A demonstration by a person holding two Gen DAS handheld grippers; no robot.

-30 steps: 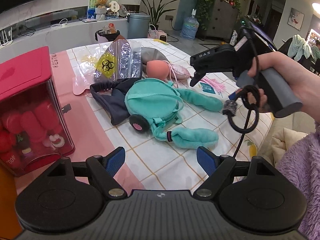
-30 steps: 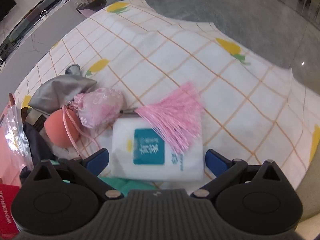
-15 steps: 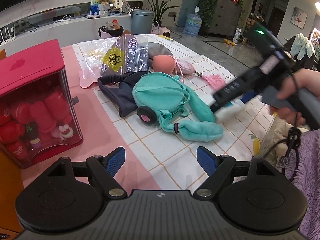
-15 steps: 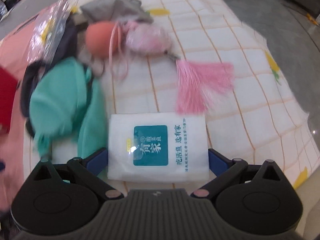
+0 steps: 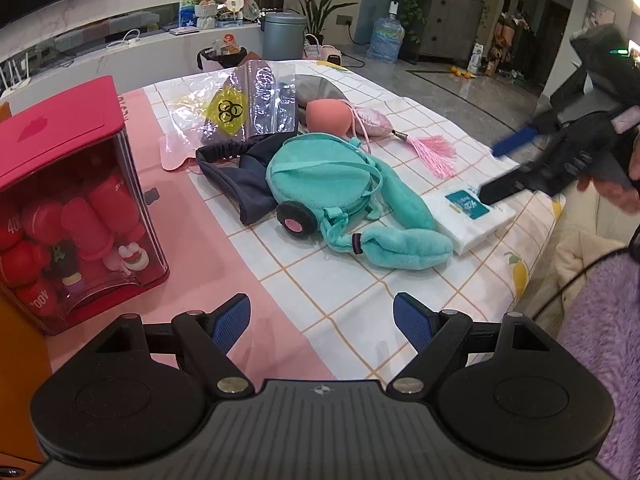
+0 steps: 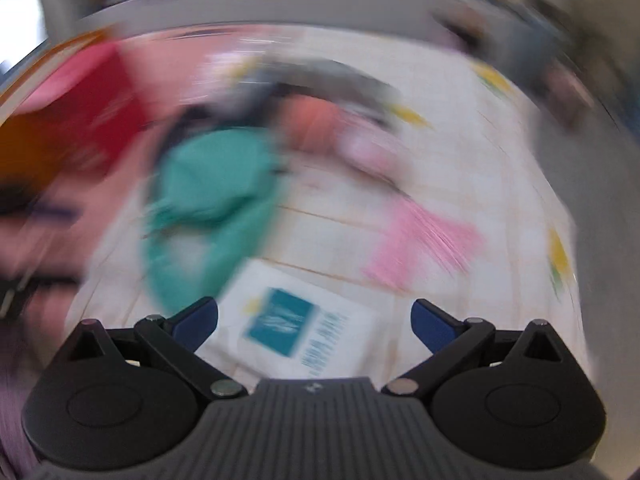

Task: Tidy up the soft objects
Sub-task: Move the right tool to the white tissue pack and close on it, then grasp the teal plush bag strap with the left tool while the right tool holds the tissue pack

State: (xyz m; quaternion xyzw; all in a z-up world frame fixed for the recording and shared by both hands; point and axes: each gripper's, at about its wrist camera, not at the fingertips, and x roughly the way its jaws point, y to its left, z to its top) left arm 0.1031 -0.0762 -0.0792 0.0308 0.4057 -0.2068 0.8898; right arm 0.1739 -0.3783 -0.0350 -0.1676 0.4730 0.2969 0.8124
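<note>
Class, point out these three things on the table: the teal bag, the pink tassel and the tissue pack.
teal bag (image 5: 320, 176), left wrist view, on its round front panel.
pink tassel (image 5: 434, 152), left wrist view, on the spread fringe.
tissue pack (image 5: 466, 202), left wrist view, on its teal label.

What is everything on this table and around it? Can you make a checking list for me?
Surface: table under a checked cloth with a pink strip on the left.
Job's things: teal plush bag, navy cloth, peach sponge, pink pouch with pink tassel, white tissue pack, grey pouch.
Clutter: red box of red toys; clear bag with yellow symbol.
Grippers: left claw open, holding nothing; right claw open over the tissue pack, view blurred.
Cables: black cord beside the purple sleeve.
Surroundings: bin, water jug, plants, cabinet.
</note>
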